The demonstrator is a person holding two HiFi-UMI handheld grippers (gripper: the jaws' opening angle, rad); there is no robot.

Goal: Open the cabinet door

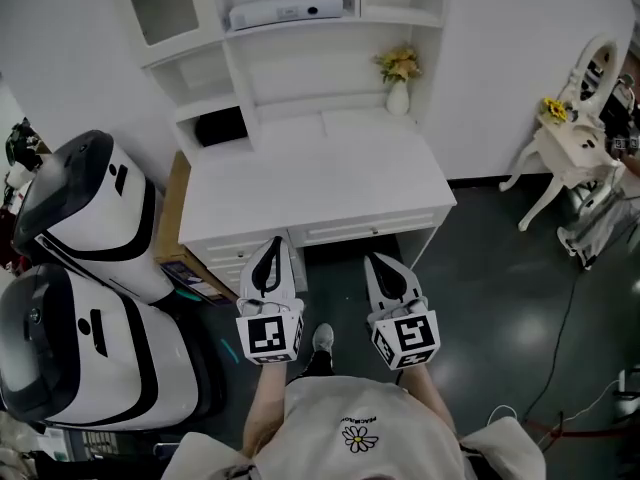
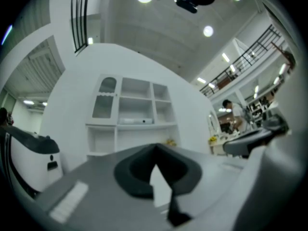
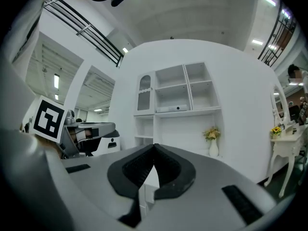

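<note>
cabinet door [image 1: 162, 3]: a narrow glazed door with an arched top is seen at the upper left of the shelf unit; it is closed, flush with its frame.
shelf unit [image 1: 300, 63]: a white unit of open compartments is set along the back edge of the tabletop.
tabletop [image 1: 320, 183]: white and mostly bare; two drawers [image 1: 370, 230] are fitted under its front edge.
vase [image 1: 398, 96]: a small white one with yellow flowers is placed at the back right corner of the tabletop, against the shelf unit.
device [image 1: 285, 10]: a flat white box with a dark lens is laid on an upper middle shelf, to the right of the cabinet door.
left gripper [image 1: 274, 242]: held just before the front edge of the tabletop, left of its middle, over the dark floor [image 1: 480, 268]; its jaws are pressed together at the tips and nothing is pinched.
right gripper [image 1: 372, 258]: held beside the left gripper, before the middle of the front edge; its jaws are pressed together and nothing is pinched.
gap: both grippers are kept well apart from the cabinet door.
machines [image 1: 90, 208]: two white, black-trimmed bodies are parked left of the tabletop.
dressing table [image 1: 575, 143]: a small white one with an oval mirror is seen at the far right.
</note>
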